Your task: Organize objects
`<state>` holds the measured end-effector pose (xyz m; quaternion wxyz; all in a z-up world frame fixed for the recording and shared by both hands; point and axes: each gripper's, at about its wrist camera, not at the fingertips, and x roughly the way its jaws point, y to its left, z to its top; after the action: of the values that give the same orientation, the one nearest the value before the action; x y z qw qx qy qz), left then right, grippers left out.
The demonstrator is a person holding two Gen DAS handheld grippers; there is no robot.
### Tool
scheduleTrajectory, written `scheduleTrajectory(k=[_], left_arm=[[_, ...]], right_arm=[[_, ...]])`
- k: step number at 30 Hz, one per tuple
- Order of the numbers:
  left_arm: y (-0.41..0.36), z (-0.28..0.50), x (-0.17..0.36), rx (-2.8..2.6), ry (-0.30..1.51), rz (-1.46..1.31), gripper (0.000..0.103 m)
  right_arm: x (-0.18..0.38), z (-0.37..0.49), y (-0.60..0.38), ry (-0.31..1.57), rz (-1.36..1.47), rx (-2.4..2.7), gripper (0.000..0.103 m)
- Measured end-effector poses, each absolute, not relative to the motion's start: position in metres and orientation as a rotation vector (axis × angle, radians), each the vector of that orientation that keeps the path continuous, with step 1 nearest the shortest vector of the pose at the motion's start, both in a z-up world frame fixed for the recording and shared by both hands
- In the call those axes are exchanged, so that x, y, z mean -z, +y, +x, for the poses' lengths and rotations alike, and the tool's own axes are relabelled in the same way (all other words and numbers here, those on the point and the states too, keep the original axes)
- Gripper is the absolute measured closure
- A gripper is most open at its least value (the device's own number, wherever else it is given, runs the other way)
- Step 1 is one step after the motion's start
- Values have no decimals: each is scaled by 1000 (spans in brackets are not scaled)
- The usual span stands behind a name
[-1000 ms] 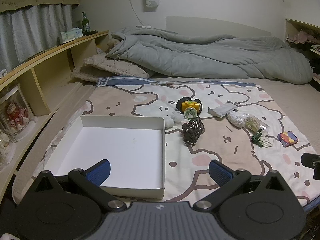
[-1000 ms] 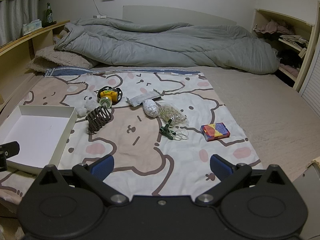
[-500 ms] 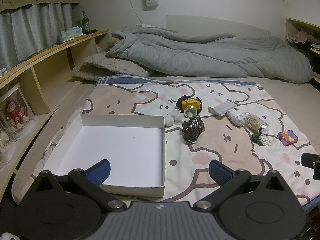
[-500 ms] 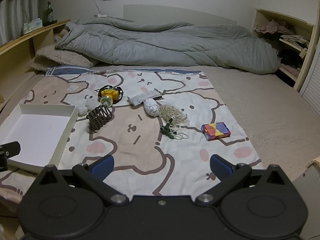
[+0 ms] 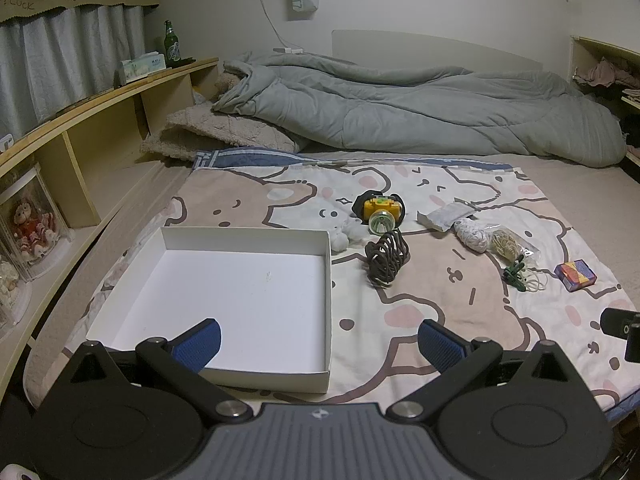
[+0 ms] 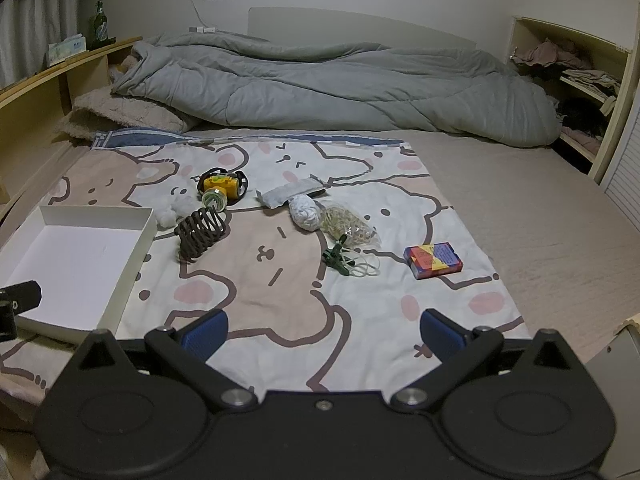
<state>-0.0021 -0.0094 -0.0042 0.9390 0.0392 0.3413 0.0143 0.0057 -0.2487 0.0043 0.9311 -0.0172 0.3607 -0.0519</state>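
Observation:
An empty white box (image 5: pixel 329 280) (image 6: pixel 140 236) lies on the bear-print sheet at the left. To its right lie a brown claw hair clip (image 5: pixel 386 260) (image 6: pixel 202 230), a yellow headlamp (image 5: pixel 382 213) (image 6: pixel 220 188), a white fluffy thing (image 5: pixel 344 234), a grey pouch (image 6: pixel 288 194), a white ball (image 6: pixel 305 213), a bag of rubber bands (image 6: pixel 348 226), a green clip (image 6: pixel 338 258) and a colourful card box (image 5: pixel 575 276) (image 6: pixel 433 260). My left gripper (image 5: pixel 318 340) is open and empty over the box's near edge. My right gripper (image 6: pixel 324 330) is open and empty over the sheet's near part.
A grey duvet (image 5: pixel 400 116) and a pillow (image 5: pixel 216 136) fill the back of the bed. A wooden shelf (image 5: pixel 80 128) with a bottle and tissue box runs along the left. Shelves with clothes (image 6: pixel 576 80) stand at the right.
Both grippers have drawn back slightly from the bed, so the objects look a little farther away. Nothing on the sheet has moved.

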Motion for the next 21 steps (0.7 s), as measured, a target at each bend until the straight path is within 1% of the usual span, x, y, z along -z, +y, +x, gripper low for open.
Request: scheduleTrajectory(k=[21], left_arm=[[-7, -3, 4, -30, 700, 79, 0]], right_arm=[[-4, 5, -247, 740, -36, 106, 0]])
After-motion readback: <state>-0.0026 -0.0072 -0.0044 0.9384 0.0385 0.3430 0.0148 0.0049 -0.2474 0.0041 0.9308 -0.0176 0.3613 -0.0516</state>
